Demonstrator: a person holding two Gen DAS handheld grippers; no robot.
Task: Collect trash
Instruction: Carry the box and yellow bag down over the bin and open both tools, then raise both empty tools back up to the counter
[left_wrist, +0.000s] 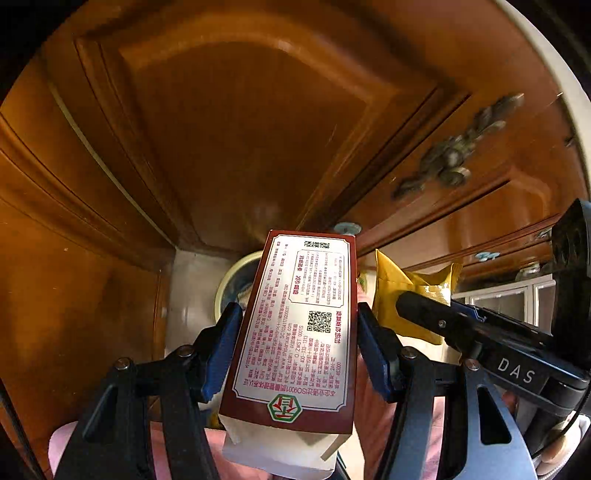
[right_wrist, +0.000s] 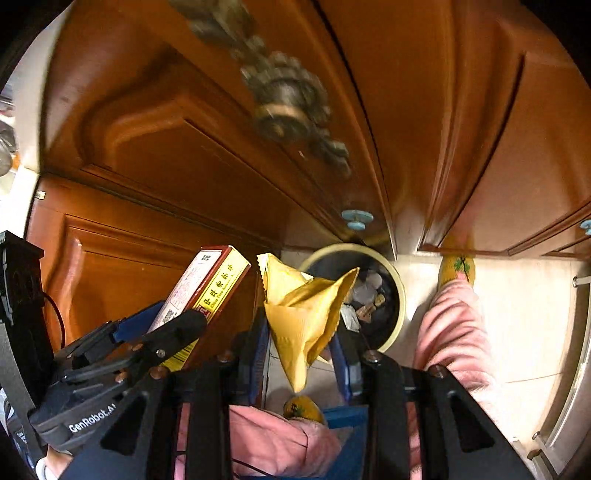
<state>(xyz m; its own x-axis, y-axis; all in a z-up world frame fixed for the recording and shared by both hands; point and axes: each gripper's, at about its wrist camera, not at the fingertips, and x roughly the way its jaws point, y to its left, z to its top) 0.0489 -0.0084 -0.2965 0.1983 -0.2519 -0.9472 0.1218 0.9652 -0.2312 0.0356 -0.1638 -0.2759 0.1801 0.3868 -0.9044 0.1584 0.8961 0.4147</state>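
The left gripper (left_wrist: 299, 332) grasps a red and white carton box (left_wrist: 295, 328) by its two long sides, both blue fingers (left_wrist: 221, 347) pressing on it, and the box points down toward a round trash bin (right_wrist: 391, 295) on the pale floor (right_wrist: 517, 314) in front of brown wooden cabinet doors (left_wrist: 240, 129). The right gripper (right_wrist: 301, 354) holds a crumpled golden wrapper (right_wrist: 303, 314) between its narrow fingers, just beside the box and above the near rim of the bin, which already has some scraps inside. Pink fluffy trouser legs (right_wrist: 454, 332) and a yellow slipper (right_wrist: 456, 269) of the person stand next to the bin.
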